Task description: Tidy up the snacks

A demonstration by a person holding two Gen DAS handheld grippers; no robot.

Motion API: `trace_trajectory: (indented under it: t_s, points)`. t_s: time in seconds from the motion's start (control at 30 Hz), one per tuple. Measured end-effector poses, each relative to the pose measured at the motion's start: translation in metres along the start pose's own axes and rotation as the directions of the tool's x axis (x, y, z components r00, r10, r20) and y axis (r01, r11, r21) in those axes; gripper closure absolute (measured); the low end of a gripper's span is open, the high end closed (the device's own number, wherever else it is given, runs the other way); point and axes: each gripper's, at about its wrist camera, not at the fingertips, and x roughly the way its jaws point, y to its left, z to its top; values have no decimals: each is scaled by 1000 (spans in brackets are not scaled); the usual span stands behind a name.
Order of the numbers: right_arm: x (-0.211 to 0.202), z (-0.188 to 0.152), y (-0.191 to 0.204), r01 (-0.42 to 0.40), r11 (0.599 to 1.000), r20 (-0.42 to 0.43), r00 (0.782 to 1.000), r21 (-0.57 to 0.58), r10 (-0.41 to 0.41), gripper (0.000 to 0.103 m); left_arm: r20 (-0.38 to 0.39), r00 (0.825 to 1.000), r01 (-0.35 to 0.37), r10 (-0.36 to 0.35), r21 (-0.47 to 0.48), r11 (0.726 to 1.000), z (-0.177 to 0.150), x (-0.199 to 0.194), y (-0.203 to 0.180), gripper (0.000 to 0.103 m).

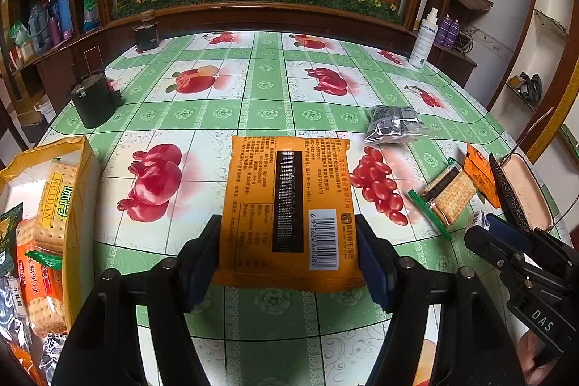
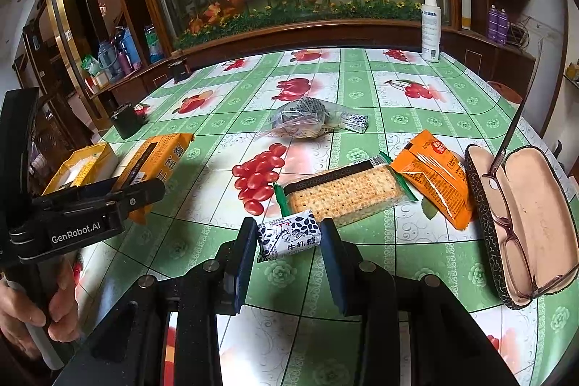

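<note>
My left gripper (image 1: 289,252) is shut on a large orange snack packet (image 1: 289,205), held above the table; it shows from the side in the right wrist view (image 2: 155,165). My right gripper (image 2: 287,241) is shut on a small white-and-blue nougat candy (image 2: 289,236). A yellow box (image 1: 77,190) at the left holds cracker packs and other snacks. On the table lie a cracker pack (image 2: 343,194), a small orange packet (image 2: 434,179), a silver-grey packet (image 2: 304,118) and another small candy (image 2: 356,122).
An open glasses case (image 2: 524,216) with glasses lies at the right edge. A white spray bottle (image 2: 430,24) stands at the back. Two black holders (image 1: 92,100) (image 1: 146,37) stand at the left. A wooden planter ledge borders the far side.
</note>
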Motion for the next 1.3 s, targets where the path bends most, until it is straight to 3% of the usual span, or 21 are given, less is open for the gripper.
trace_trajectory:
  t_s: [0.67,1.03,1.3]
  points:
    - [0,1,8,-23,999,-7,1000,24,23,64,24,1000,19,-18,-16,1000,5,-13,3,34]
    - [-8,-3,66,-89,996,21,996,-12,89,64,96,994,67,-58,-99,993,-3,-65,38,34]
    - [-5,-8,135,-175,978,9,984,-109,177,64,172,985,51,-24,-153,987,-8,-114,86,34]
